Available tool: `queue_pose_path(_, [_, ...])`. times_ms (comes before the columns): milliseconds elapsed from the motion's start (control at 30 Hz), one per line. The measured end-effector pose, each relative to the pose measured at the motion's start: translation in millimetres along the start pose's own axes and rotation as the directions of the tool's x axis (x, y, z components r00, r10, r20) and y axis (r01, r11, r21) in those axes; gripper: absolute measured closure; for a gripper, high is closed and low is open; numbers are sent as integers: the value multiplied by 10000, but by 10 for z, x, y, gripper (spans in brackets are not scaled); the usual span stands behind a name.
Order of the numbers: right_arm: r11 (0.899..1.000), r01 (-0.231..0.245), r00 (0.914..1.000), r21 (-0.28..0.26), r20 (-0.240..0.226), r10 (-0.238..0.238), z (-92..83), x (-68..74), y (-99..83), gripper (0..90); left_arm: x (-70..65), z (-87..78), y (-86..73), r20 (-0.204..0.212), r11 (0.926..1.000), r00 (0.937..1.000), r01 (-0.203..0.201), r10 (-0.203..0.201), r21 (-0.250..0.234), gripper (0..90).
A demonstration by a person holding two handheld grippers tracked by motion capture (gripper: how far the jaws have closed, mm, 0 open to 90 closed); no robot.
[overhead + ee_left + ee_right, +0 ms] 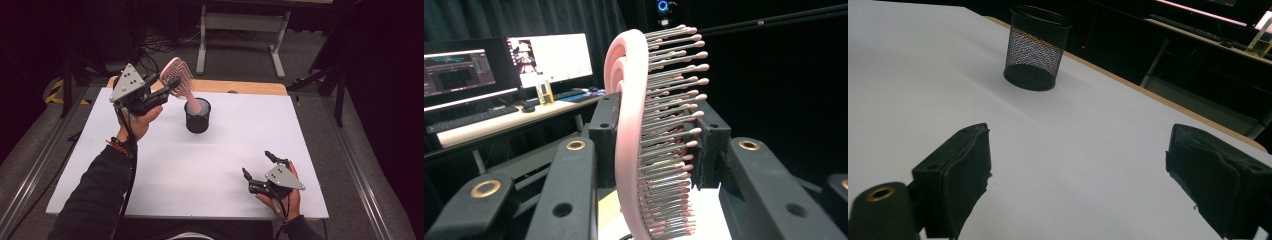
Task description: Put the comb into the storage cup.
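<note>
Left gripper [167,86]: you hold it raised over the far left part of the table, its jaws pinching the head of the pink hairbrush [178,76]. In the left gripper view the pads press on both sides of the brush [634,140] — one on its smooth pink back, the other against the bristle tips.

Hairbrush: it stands tilted, head up and to the left, handle slanting down toward the black mesh cup [198,116]. Its handle end sits at the cup's mouth; you cannot tell from the high view how far in it reaches, or whether it touches the rim.

Mesh cup: upright on the white table cover [200,175], a little left of centre and toward the far side. In the right gripper view the cup [1035,50] stands well ahead of the jaws, with the brush out of the frame.

Right gripper [260,165]: your right hand [285,195] rests it low near the front right of the cover, its jaws spread wide with nothing between them — just bare white surface shows in the gap in the right gripper view.

Left hand [140,120]: it grips the tool from below, the dark sleeve [95,195] running in from the bottom left.

Surroundings: a wooden table edge [240,87] shows beyond the cover, and lit monitors [549,57] stand on a desk in the left gripper view.
</note>
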State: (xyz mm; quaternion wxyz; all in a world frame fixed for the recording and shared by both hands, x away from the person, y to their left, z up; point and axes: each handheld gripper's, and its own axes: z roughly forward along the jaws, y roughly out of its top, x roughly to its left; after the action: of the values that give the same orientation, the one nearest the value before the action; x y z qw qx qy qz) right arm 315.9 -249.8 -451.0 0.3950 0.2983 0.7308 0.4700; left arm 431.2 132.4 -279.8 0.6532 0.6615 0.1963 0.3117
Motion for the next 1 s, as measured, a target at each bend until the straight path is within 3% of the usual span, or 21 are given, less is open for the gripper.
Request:
queue_pose_path(533, [10000, 15, 10000, -90, -29, -15, 12, 17, 20, 113, 20, 352, -80, -225, 9982, 9994, -268, 281, 530, 633])
queue_pose_path(833, [9996, -233, 9997, -128, -37, 232, 3, -5, 17, 113, 39, 556, -171, -552, 9971, 9985, 6, 36, 763, 633])
queue_pose_path(1000, [9999, -137, 9999, -72, -65, 136, 12, 19, 23, 116, 59, 608, -217, -784, 9961, 9969, 118, -49, 877, 633])
